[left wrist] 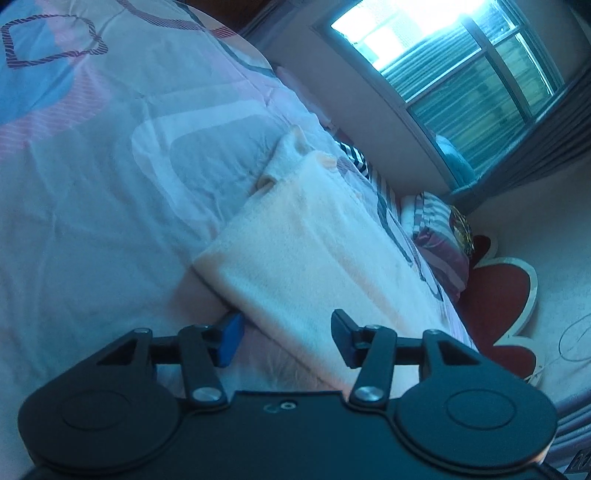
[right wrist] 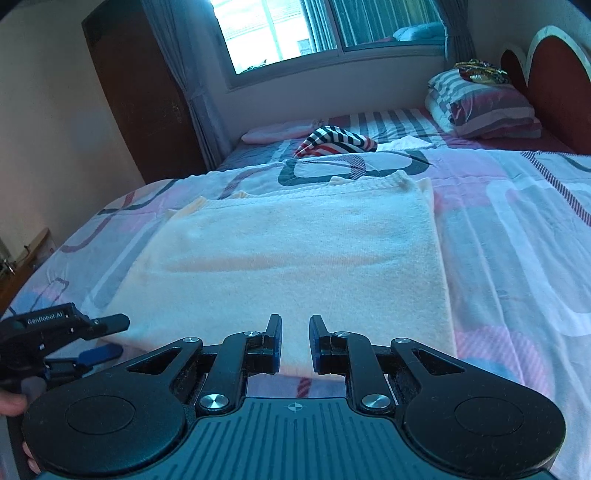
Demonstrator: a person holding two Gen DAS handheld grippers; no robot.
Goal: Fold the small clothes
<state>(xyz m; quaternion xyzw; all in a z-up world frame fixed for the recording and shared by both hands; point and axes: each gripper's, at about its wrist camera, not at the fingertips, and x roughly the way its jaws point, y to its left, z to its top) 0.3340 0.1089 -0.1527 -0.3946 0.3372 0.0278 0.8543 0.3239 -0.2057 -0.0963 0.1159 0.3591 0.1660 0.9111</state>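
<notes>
A cream knitted garment lies flat and folded into a rectangle on the patterned bedspread; it also shows in the left wrist view. My left gripper is open at the garment's near left corner, its blue-padded finger below the cloth's edge and its other finger over it. It shows in the right wrist view at the same corner. My right gripper is open with a narrow gap, just above the garment's near edge, holding nothing.
A striped black, white and red garment and a pink cloth lie at the far end of the bed. A striped pillow rests by the red headboard. A window and dark wardrobe are behind.
</notes>
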